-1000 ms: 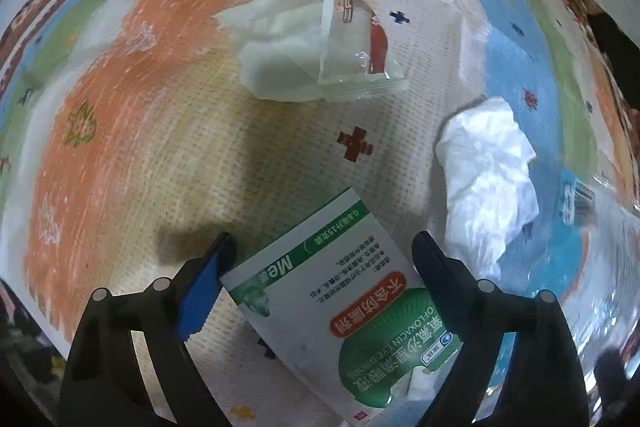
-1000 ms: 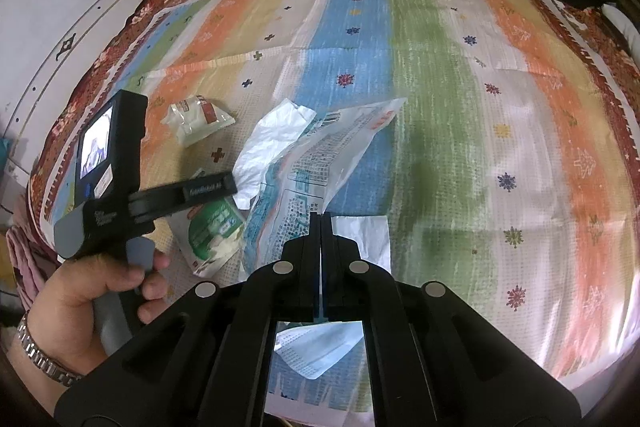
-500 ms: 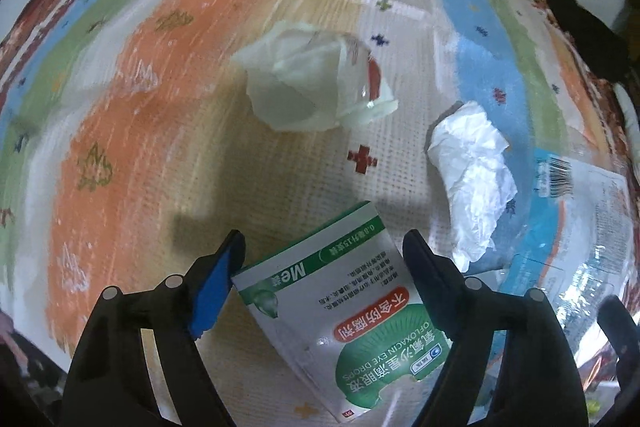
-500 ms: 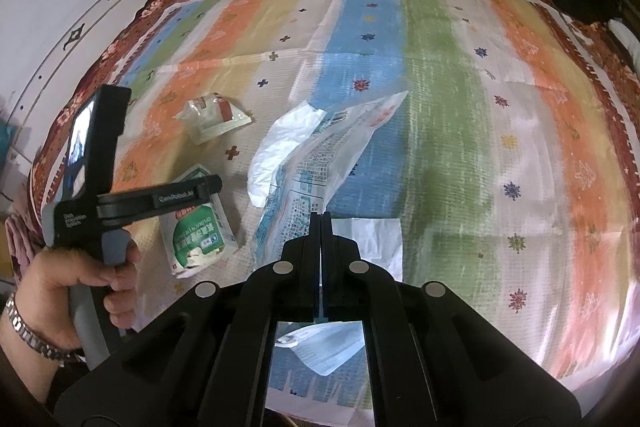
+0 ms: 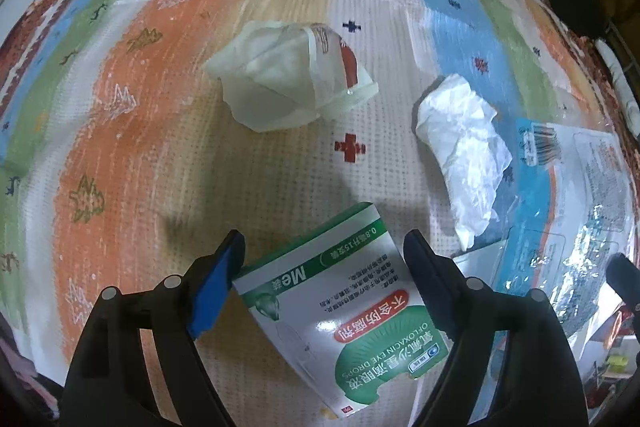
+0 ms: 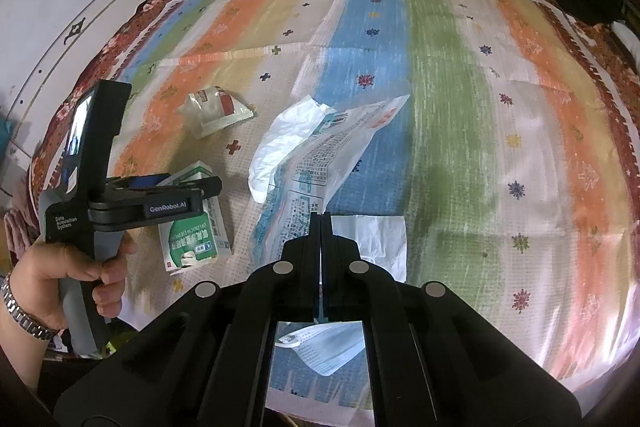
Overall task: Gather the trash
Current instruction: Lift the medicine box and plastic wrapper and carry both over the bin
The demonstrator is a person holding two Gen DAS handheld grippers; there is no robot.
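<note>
The green-and-white eye-drop carton (image 5: 340, 311) lies flat on the striped bedspread (image 5: 168, 131) at lower centre of the frame, between the wide-spread fingers of the left tool (image 5: 324, 259), judged light, crushable, best pinched across its narrow sides; right tool (image 6: 321, 223) clamps a thin plastic bag (image 6: 320, 163).

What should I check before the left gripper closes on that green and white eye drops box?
1. Left gripper open: ok.
2. Eye drops box between the jaws: ok.
3. Jaws touching the box sides: cannot tell.
4. Crumpled tissue outside the jaws: ok.
5. Right gripper shut on the printed plastic bag: ok.
6. Clear wrapper lies apart from the box: ok.
</note>
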